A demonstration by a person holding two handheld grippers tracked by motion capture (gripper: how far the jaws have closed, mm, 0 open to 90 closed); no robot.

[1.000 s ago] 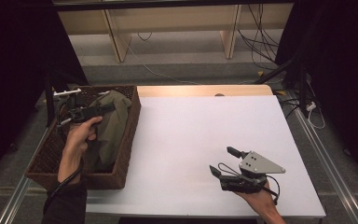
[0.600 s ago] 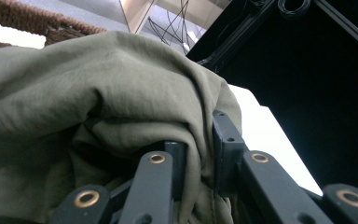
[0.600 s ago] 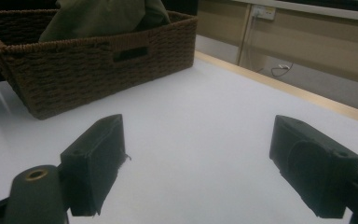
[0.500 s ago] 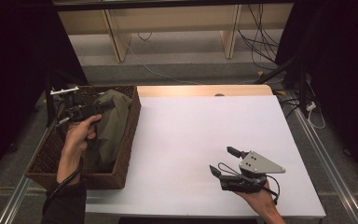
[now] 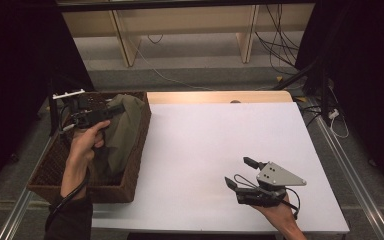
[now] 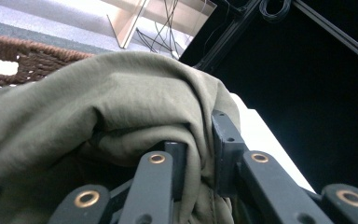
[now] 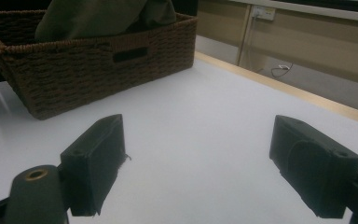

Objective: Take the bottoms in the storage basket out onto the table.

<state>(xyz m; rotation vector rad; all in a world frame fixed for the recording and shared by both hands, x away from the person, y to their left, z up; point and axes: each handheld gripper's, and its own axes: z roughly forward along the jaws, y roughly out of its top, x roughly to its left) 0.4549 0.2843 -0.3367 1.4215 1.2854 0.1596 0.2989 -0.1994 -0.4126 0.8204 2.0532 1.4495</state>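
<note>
- Olive-green crumpled cloth (image 5: pixel 125 127) sits in the dark brown woven wicker basket (image 5: pixel 50 172) at the left edge of the white tabletop (image 5: pixel 215 145), bunched toward the basket's far right corner and riding up over the rim there.
- Left gripper (image 5: pixel 111 111) is over the basket w/ the person's left hand (image 5: pixel 82 145) wrapped round its grip, forearm coming up from the bottom of the high view.
- Left gripper view: the two black fingers (image 6: pixel 226 144) are pinched tight on a fold of the cloth (image 6: pixel 98 107). Fabric is squeezed between the pads and spills over both sides, so closed on the cloth, no gap showing.
- Basket's woven rim (image 6: pixel 32 56) peeks out behind the cloth in that view, upper left.
- Right gripper (image 5: pixel 240 172) is well apart from the basket, low over the near right part of the tabletop, held in the person's right hand (image 5: pixel 280 215); grey three-cornered plate on top, cable looping off it.
- Right gripper view: its fingers (image 7: pixel 98 158) stand wide apart, nothing between them, bare white tabletop (image 7: pixel 191 121) in the gap.
- Same view looks across to the basket (image 7: pixel 102 60) w/ its slot handle in the side wall, and the cloth (image 7: pixel 98 16) heaped above the rim.
- Beyond the tabletop's far wooden edge: grey floor w/ loose cables (image 5: pixel 275 45) and pale wooden shelf legs (image 5: pixel 122 40).
</note>
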